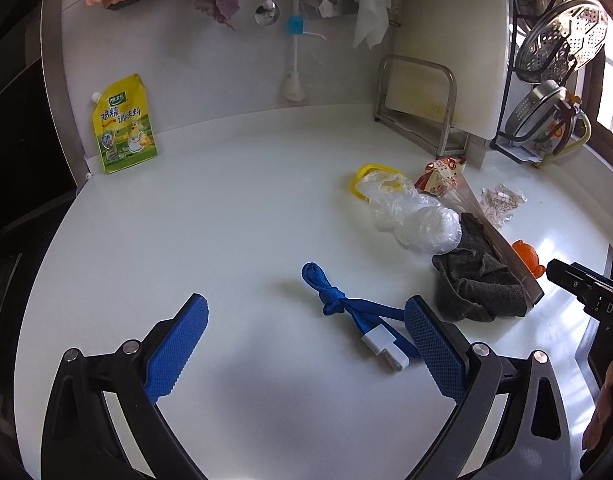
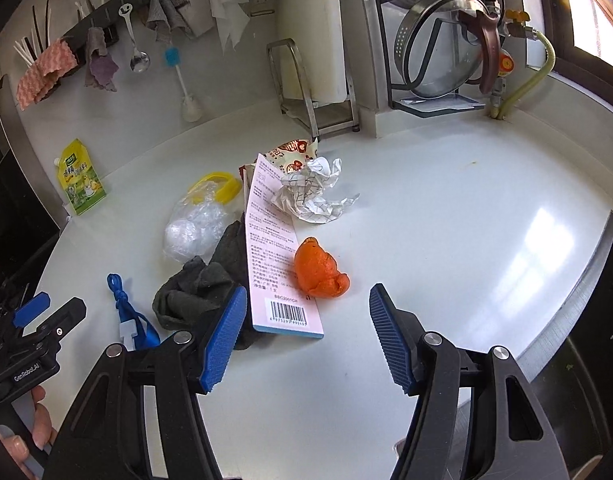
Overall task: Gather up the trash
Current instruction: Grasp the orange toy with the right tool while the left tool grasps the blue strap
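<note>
On the glossy white countertop point(image 2: 446, 208) a small heap of trash is lying. The right gripper point(image 2: 302, 336) is being held wide open with nothing between its ribbed blue pads, and the puckered orange peel point(image 2: 320, 270) is sitting just ahead of that gap — the right hand is judged the nearer one. Beside the peel, a long pink cardboard box point(image 2: 272, 248) is resting on a crumpled dark grey cloth point(image 2: 198, 284), its long axis running away from the gripper. Crumpled printed paper point(image 2: 312, 192) and a clear plastic bag point(image 1: 416, 220) are lying farther back. The left gripper point(image 1: 306, 344) is also being held open and empty, a knotted blue lace point(image 1: 338, 300) near its right finger.
</note>
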